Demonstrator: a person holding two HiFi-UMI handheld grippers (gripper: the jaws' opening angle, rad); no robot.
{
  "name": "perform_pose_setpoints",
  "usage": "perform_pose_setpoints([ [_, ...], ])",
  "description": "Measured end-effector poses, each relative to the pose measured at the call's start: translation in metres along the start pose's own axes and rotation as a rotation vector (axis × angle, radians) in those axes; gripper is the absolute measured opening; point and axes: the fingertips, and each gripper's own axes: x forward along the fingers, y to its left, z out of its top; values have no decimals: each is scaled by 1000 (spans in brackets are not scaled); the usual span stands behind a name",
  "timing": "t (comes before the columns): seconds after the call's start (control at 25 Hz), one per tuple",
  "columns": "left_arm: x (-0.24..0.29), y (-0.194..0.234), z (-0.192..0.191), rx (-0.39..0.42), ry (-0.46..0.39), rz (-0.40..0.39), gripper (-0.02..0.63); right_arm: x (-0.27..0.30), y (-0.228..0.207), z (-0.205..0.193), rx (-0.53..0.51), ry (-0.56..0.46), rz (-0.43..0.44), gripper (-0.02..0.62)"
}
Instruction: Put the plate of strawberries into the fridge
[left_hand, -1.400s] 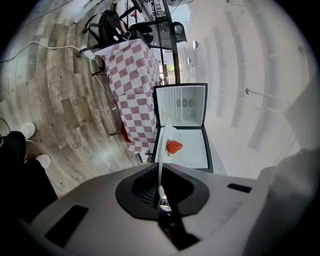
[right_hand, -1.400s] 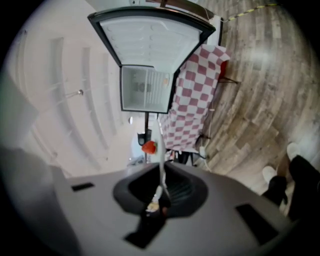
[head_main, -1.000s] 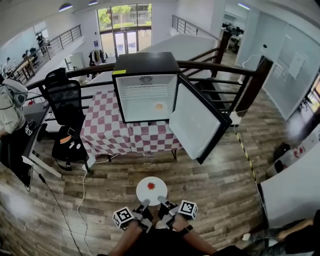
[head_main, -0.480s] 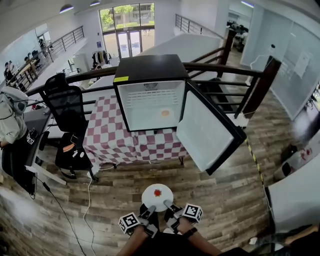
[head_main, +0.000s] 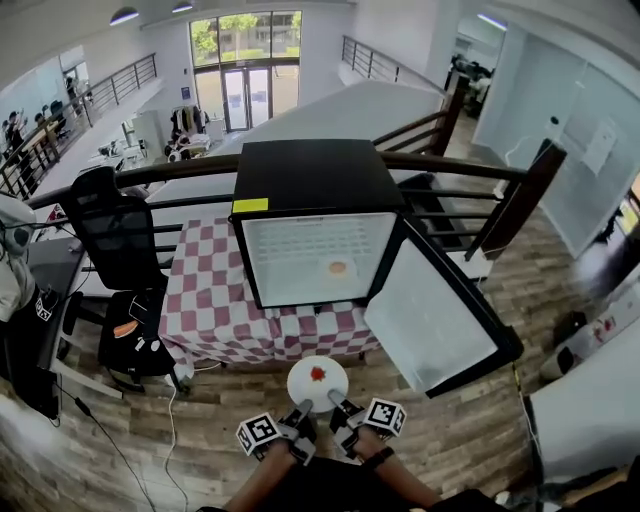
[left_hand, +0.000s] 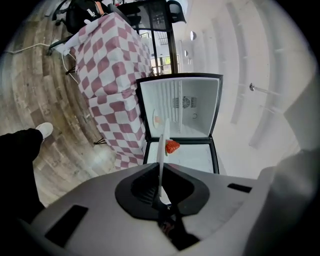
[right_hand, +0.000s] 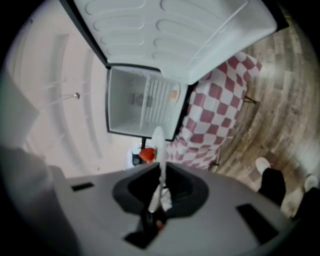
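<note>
Head view: plate (head_main: 318, 384) clear of fridge door (head_main: 436, 312)

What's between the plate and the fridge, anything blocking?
Nothing visible. The plate, gripped by the left tongs and right tongs, faces the open fridge. The door is swung out to the right, off the path. Inside, only a small orange item shows at the back.

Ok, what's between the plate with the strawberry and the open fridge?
In the head view, only the front of the checkered tablecloth lies between the plate and the fridge; nothing else stands in that stretch.
</note>
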Motion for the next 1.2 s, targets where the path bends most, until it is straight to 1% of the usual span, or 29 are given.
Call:
perform_pose_setpoints([
  [0.16, 24, -7, 42, 7, 18, 4, 29, 41, 10, 21, -14, -6, -32, 43],
  [0.28, 41, -9, 69, -13, 31, 0, 31, 67, 16, 36, -8, -10, -23, 43],
  [0.4, 58, -17, 93, 15, 55, -5, 31, 92, 20, 53, -14, -23, -19, 43],
  [0.48, 67, -17, 105, 25, 70, -1, 31, 106, 17, 60, -25, -15, -47, 43],
  [0.6, 76, -13, 121, -4, 76, -3, 31, 123, 18, 65, -33, -7, -72, 43],
  [0.76, 84, -7, 134, -13, 90, -13, 31, 131, 21, 69, -26, -47, -91, 43],
  [0.92, 101, -5, 131, -24, 120, -7, 31, 129, 13, 84, -5, -76, -88, 43],
  [1.08, 112, 0, 125, -41, 130, 23, 31, 126, 4, 92, 48, -60, -128, 43],
  [1.2, 125, 5, 139, -44, 104, 35, 31, 144, -2, 105, 57, -40, -107, 43],
])
